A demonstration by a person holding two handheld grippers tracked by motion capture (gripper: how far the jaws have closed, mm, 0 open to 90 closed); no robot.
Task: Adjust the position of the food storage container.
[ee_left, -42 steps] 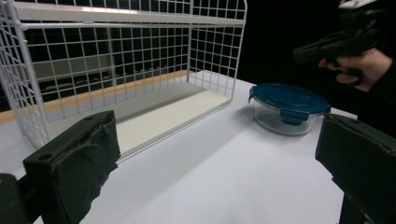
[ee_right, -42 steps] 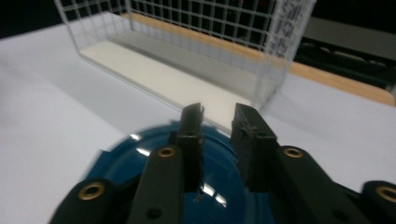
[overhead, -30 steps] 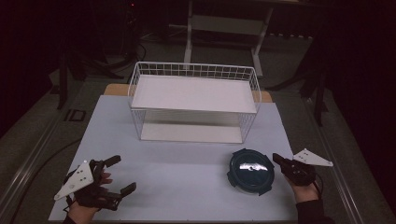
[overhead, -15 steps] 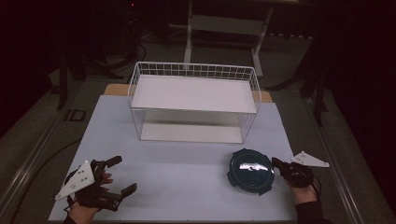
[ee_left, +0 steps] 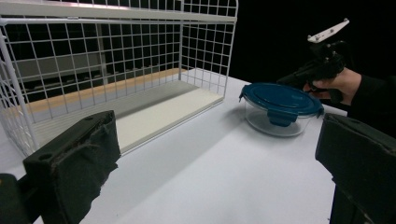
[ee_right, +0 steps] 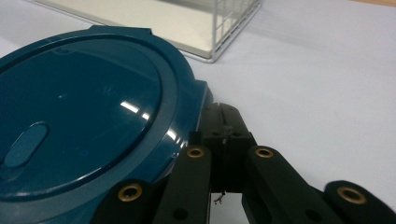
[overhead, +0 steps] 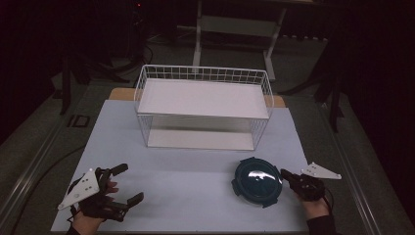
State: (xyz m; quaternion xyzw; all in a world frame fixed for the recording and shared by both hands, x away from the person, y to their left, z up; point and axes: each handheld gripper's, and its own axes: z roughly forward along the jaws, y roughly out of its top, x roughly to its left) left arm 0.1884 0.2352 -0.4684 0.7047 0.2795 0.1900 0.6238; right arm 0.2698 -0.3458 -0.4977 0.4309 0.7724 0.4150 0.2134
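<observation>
Nothing to read here: no lettering, label, brand or number shows on any surface in these three views.

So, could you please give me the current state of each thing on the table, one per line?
Container: upright on the table, blue lid on.
Wire rack: upright, both shelves bare.
Left tool: open, holding nothing.
Right tool: shut, tips at the container's lid edge.

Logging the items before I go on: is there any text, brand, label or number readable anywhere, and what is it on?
None that can be read.
Blue lid of the round container: plain, no print or embossed wording visible.
Wire basket, table, left gripper and right gripper: no markings.
Small dark plate on the floor: too small to tell.
</observation>
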